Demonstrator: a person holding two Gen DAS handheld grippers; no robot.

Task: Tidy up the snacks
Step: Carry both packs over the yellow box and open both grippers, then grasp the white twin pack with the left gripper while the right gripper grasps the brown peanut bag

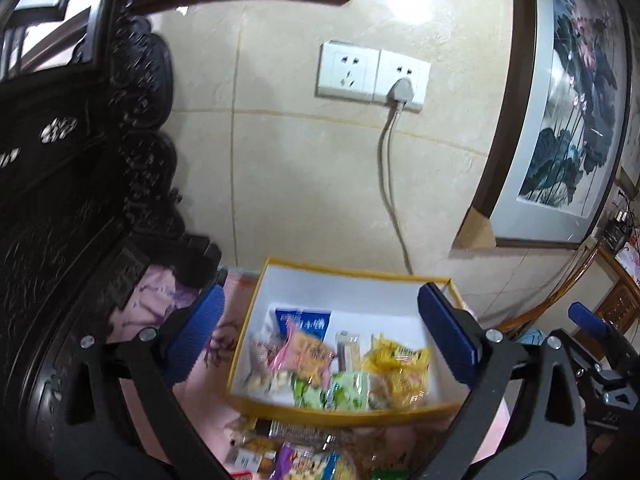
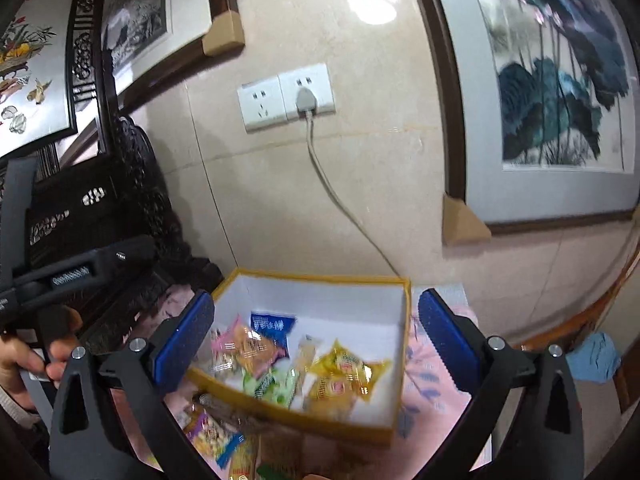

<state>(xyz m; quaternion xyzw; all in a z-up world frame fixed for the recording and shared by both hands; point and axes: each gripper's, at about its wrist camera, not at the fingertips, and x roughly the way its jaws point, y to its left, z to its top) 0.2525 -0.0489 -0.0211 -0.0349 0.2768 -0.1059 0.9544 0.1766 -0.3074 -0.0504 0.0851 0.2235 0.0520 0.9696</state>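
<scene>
The yellow-rimmed box (image 1: 340, 410) is sitting on the pink cloth (image 2: 436, 392), framed between the spread blue pads of both grippers. The left gripper (image 1: 324, 340) is standing wide open, gripping nothing; the right gripper (image 2: 316, 340) is likewise released and empty. Wrapped snacks (image 1: 340, 372) are lying inside the box (yellow, green, pink and blue packets), while loose snacks (image 2: 216, 432) are lying just in front of its near wall.

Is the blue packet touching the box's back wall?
Apart. The right wrist view shows bare white floor between the blue packet and the box back wall.
</scene>
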